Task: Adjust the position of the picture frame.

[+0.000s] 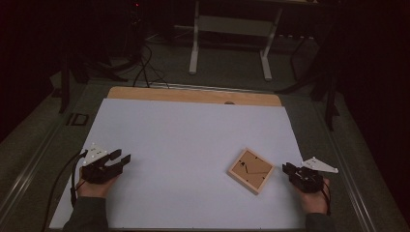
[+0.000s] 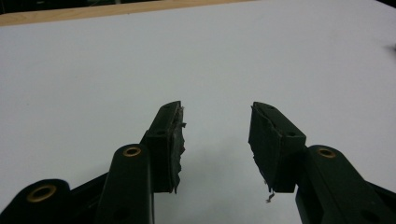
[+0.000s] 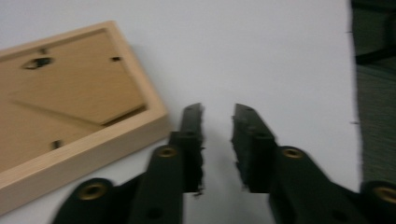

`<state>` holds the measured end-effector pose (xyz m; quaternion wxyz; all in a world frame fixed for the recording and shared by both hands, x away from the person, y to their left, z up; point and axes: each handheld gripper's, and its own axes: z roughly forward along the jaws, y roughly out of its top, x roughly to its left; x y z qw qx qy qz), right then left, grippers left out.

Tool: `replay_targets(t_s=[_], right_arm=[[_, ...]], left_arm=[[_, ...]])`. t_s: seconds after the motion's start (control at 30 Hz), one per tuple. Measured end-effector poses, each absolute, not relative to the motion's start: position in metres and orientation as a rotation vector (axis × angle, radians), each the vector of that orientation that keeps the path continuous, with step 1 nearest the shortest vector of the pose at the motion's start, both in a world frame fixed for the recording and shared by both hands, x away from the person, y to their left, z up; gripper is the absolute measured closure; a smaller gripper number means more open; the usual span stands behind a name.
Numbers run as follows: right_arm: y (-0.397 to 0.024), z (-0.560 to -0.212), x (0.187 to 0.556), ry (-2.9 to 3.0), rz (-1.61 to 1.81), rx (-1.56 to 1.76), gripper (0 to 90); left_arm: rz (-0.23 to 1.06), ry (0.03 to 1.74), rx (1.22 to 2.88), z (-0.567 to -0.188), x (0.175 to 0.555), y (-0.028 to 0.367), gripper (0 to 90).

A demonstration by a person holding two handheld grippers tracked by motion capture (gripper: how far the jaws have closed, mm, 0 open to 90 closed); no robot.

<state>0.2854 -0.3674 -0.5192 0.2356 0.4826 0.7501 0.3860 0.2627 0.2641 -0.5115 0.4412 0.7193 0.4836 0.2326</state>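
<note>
Wooden picture frame lying face down on the white table, near its right edge. It looks light, stiff and possibly glazed; best gripped across a raised border rail. Right gripper, just beside the frame, stands slightly parted, empty. Left gripper, well apart, is half open, empty.

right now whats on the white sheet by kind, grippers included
wooden picture frame, face down: 1
black grippers: 2, the left gripper and the right gripper, both with nothing between the jaws
total: 3
</note>
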Motion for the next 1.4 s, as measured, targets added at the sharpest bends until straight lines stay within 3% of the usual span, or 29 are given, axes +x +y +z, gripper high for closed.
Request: replay_targets(t_s=[0.13,1.4], right_arm=[[-0.367,-0.519,0.284,2.097,1.104,1.297,89.6],[-0.340,-0.525,0.271,2.422,1.137,1.072,90.0]], left_arm=[[0.578,1.198,1.783,-0.511,0.264,0.264,55.2],[0.583,1.205,1.790,-0.512,0.265,0.263,53.3]])
